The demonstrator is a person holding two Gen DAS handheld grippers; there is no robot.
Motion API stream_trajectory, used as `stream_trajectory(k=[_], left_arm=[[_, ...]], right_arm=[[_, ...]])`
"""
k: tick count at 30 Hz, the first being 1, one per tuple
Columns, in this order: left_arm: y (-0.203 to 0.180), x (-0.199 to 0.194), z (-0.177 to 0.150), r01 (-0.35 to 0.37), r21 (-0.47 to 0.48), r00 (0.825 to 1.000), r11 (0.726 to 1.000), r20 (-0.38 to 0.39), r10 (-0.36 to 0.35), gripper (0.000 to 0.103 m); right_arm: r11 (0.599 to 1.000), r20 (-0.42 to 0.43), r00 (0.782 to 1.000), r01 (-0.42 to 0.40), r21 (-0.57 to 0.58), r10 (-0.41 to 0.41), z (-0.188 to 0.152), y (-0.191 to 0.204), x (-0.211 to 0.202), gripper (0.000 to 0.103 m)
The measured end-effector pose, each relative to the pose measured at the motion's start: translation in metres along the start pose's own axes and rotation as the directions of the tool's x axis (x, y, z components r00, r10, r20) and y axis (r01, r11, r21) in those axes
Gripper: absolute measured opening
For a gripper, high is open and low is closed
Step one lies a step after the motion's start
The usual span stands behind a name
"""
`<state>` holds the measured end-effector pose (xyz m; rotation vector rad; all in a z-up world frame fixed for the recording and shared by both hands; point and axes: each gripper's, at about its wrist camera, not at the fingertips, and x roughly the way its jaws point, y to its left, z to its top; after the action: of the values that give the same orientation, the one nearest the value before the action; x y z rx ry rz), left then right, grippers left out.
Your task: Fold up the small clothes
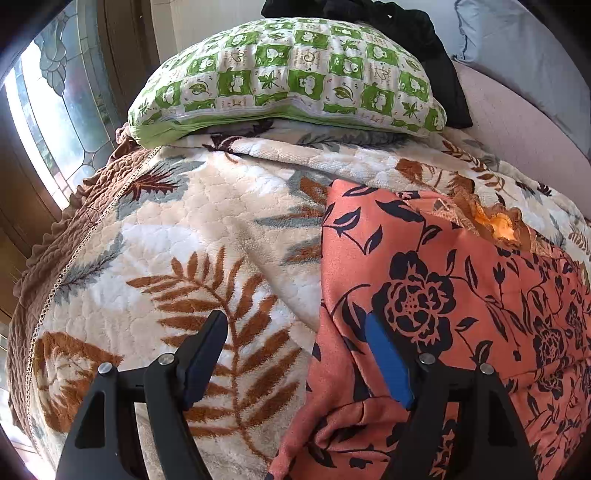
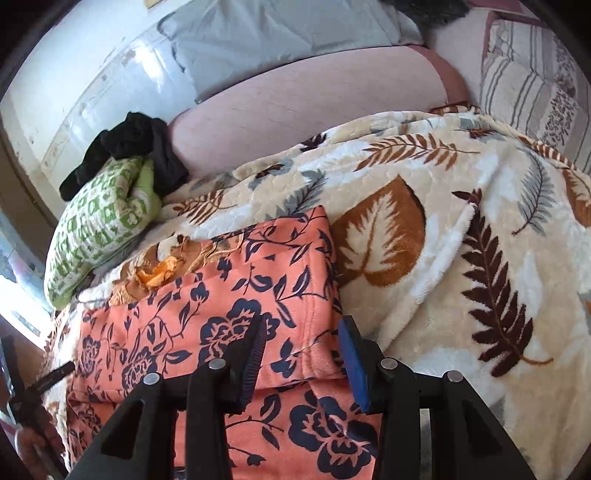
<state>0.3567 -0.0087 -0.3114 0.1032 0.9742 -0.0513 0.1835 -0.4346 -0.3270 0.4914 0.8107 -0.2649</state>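
Note:
A coral garment with a dark floral print (image 1: 443, 295) lies folded on the leaf-patterned blanket (image 1: 207, 221). My left gripper (image 1: 295, 326) is open wide over the garment's left edge. Its blue-padded finger (image 1: 384, 354) is above the cloth and the other finger (image 1: 207, 343) is above the blanket. In the right wrist view the garment (image 2: 207, 295) has a folded layer on top. My right gripper (image 2: 301, 330) hangs open over that layer's right hem, and the pads do not press on the cloth. A bit of orange lace (image 2: 159, 275) shows at the garment's far edge.
A green-and-white pillow (image 1: 288, 77) lies at the far end of the blanket with black clothing (image 1: 424, 33) behind it. A pink sheet (image 2: 303, 110) and a grey pillow (image 2: 280, 33) lie beyond. A window (image 1: 55, 122) is at the left. A hand (image 2: 33, 443) shows at the left edge.

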Motion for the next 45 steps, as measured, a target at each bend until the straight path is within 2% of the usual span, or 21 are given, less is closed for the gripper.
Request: stream_trajectory(k=[2, 3, 5, 7, 10, 13, 17, 20, 24, 31, 32, 33, 34, 36, 38, 41, 42, 44, 45], left_arm=[[-0.001, 0.014, -0.006, -0.020, 0.029, 0.999, 0.999, -0.046, 0.022, 0.078], [0.000, 0.018, -0.009, -0.016, 0.026, 0.999, 1.000, -0.040, 0.017, 0.080], [0.005, 0.016, -0.006, -0.005, 0.011, 0.999, 1.000, -0.040, 0.005, 0.083], [0.010, 0.012, -0.003, 0.021, 0.003, 0.999, 1.000, -0.039, -0.021, 0.083], [0.019, 0.003, -0.005, 0.051, -0.015, 0.998, 0.999, -0.037, -0.052, 0.083], [0.029, -0.018, -0.018, 0.053, -0.005, 0.999, 0.999, -0.009, -0.053, 0.083], [0.046, -0.046, -0.048, 0.096, 0.022, 0.995, 0.995, -0.006, -0.096, 0.083], [0.066, -0.064, -0.083, 0.143, -0.026, 0.989, 0.989, -0.027, -0.144, 0.083], [0.090, -0.082, -0.132, 0.250, -0.153, 0.958, 0.956, -0.102, -0.267, 0.083], [0.106, -0.102, -0.182, 0.298, -0.234, 0.927, 0.925, -0.159, -0.339, 0.082], [0.105, -0.104, -0.186, 0.291, -0.224, 0.931, 0.930, -0.160, -0.329, 0.079], [0.103, -0.107, -0.187, 0.274, -0.203, 0.938, 0.940, -0.159, -0.308, 0.065], [0.100, -0.108, -0.188, 0.269, -0.179, 0.940, 0.946, -0.168, -0.298, 0.045], [0.095, -0.109, -0.190, 0.299, -0.165, 0.926, 0.940, -0.186, -0.327, 0.026], [0.090, -0.111, -0.193, 0.337, -0.166, 0.911, 0.927, -0.191, -0.365, 0.025], [0.086, -0.118, -0.199, 0.352, -0.151, 0.907, 0.923, -0.189, -0.377, 0.025], [0.088, -0.120, -0.201, 0.359, -0.162, 0.903, 0.919, -0.191, -0.386, 0.025], [0.093, -0.123, -0.204, 0.337, -0.186, 0.907, 0.923, -0.198, -0.371, 0.026], [0.096, -0.123, -0.205, 0.310, -0.193, 0.913, 0.931, -0.215, -0.348, 0.034]], right_arm=[[0.998, -0.068, 0.997, 0.041, -0.048, -0.044, -0.009, 0.010, 0.020, 0.045], [0.994, -0.107, 0.991, 0.077, -0.073, -0.085, -0.014, 0.011, 0.033, 0.045], [0.987, -0.066, 0.991, 0.111, -0.114, -0.119, -0.018, 0.014, 0.034, 0.045], [0.988, -0.089, 0.989, 0.111, -0.106, -0.121, -0.016, 0.016, 0.029, 0.045], [0.996, -0.113, 0.992, 0.055, -0.064, -0.061, -0.013, 0.007, 0.007, 0.046], [1.000, -0.119, 0.993, 0.003, 0.000, -0.003, -0.017, -0.011, -0.026, 0.053], [0.997, -0.155, 0.986, -0.064, 0.040, 0.069, -0.039, -0.041, -0.072, 0.055], [0.995, -0.182, 0.978, -0.091, 0.049, 0.098, -0.061, -0.062, -0.103, 0.055], [0.987, -0.222, 0.964, -0.130, 0.098, 0.149, -0.090, -0.089, -0.126, 0.056], [0.958, -0.263, 0.938, -0.163, 0.235, 0.224, -0.131, -0.127, -0.115, 0.056], [0.953, -0.269, 0.935, -0.163, 0.255, 0.232, -0.137, -0.132, -0.110, 0.057], [0.944, -0.249, 0.935, -0.180, 0.277, 0.252, -0.140, -0.136, -0.109, 0.057], [0.933, -0.222, 0.938, -0.196, 0.302, 0.268, -0.143, -0.139, -0.111, 0.057], [0.915, -0.215, 0.926, -0.231, 0.331, 0.311, -0.147, -0.138, -0.112, 0.057], [0.901, -0.244, 0.896, -0.284, 0.329, 0.371, -0.150, -0.130, -0.111, 0.058], [0.878, -0.291, 0.843, -0.363, 0.311, 0.452, -0.157, -0.109, -0.109, 0.057], [0.875, -0.298, 0.834, -0.379, 0.301, 0.464, -0.160, -0.103, -0.110, 0.057], [0.882, -0.302, 0.838, -0.378, 0.280, 0.455, -0.161, -0.100, -0.113, 0.057], [0.887, -0.302, 0.843, -0.368, 0.280, 0.445, -0.161, -0.101, -0.113, 0.057]])
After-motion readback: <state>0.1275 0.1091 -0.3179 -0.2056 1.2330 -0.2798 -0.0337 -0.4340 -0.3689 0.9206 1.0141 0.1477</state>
